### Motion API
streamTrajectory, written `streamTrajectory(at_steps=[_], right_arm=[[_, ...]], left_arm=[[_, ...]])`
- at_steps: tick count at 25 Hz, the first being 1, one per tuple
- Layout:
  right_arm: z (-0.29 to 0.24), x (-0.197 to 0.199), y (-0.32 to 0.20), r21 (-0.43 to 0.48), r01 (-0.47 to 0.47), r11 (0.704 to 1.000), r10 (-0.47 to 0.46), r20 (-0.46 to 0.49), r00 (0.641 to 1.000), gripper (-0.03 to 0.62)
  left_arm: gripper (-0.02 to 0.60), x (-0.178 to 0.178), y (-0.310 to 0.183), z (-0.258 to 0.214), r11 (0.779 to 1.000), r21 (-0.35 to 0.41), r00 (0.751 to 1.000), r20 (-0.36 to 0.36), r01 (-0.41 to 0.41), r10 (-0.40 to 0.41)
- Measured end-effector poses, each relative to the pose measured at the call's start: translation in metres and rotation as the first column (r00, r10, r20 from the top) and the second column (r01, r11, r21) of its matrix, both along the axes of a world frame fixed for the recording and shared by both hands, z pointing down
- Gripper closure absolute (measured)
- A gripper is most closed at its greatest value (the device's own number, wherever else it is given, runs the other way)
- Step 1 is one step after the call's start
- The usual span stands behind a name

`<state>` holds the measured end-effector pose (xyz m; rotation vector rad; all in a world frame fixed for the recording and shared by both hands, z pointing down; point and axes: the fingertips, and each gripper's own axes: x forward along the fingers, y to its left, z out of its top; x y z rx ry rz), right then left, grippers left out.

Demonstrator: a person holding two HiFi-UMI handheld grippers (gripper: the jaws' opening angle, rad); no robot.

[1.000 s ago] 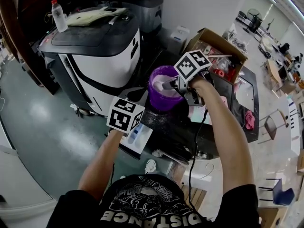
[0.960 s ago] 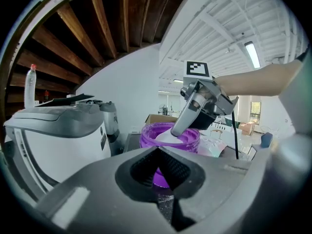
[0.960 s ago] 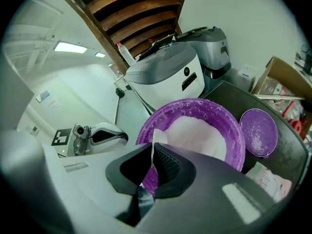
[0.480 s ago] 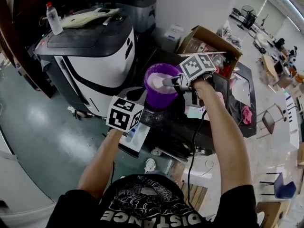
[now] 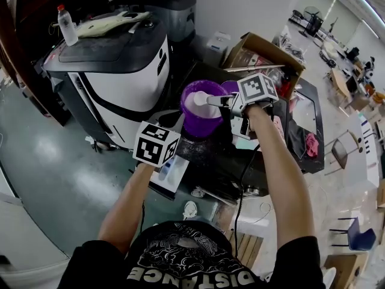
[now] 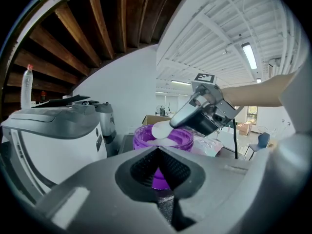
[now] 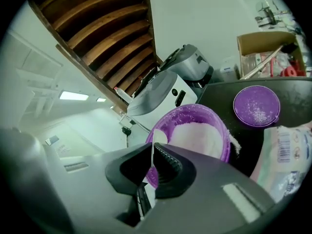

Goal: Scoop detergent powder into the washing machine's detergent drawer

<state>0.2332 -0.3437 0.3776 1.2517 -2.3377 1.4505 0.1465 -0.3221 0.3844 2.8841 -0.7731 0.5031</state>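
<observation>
A purple tub (image 5: 195,122) of white detergent powder stands on a dark machine top. My right gripper (image 5: 227,103) reaches in from the tub's right and is shut on the handle of a white scoop (image 5: 201,97), whose bowl sits over the powder. In the right gripper view the thin scoop handle (image 7: 148,156) is pinched between the jaws, just before the tub (image 7: 195,130). My left gripper (image 5: 163,155) is lower left, over the open white detergent drawer (image 5: 175,176). In the left gripper view its jaws (image 6: 158,152) are shut with nothing visible between them, pointing at the tub (image 6: 165,139) and scoop (image 6: 161,129).
The purple lid (image 7: 257,105) lies right of the tub, dusted with powder, next to a detergent bag (image 7: 286,155). A white and black machine (image 5: 114,65) with a bottle (image 5: 65,24) on top stands to the left. A cardboard box (image 5: 264,56) sits behind.
My right gripper has shifted a little to the right and the scoop's bowl now sits higher over the powder. The left gripper has stayed by the drawer.
</observation>
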Motion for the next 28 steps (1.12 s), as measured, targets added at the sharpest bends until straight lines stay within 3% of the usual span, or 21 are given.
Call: streamTrajectory(at_steps=[7, 16, 21, 28], right_arm=[[-0.007, 0.003, -0.001, 0.028, -0.079, 0.996, 0.076, 0.103, 0.992, 0.556], [-0.019, 0.006, -0.005, 0.047, -0.216, 0.975, 0.197, 0.263, 0.945, 0.556], [-0.028, 0.001, -0.007, 0.05, -0.268, 0.962, 0.229, 0.382, 0.895, 0.556], [-0.035, -0.003, -0.01, 0.026, -0.364, 0.931, 0.291, 0.551, 0.782, 0.557]], left_arm=[[0.581, 0.0, 0.0, -0.001, 1.0, 0.0, 1.0, -0.004, 0.003, -0.003], [0.581, -0.001, -0.002, -0.001, 1.0, -0.004, 1.0, -0.008, 0.0, 0.0], [0.581, -0.007, -0.005, -0.001, 1.0, -0.003, 1.0, -0.008, 0.007, -0.007], [0.581, -0.013, -0.007, -0.003, 1.0, 0.0, 1.0, -0.01, 0.01, -0.01]])
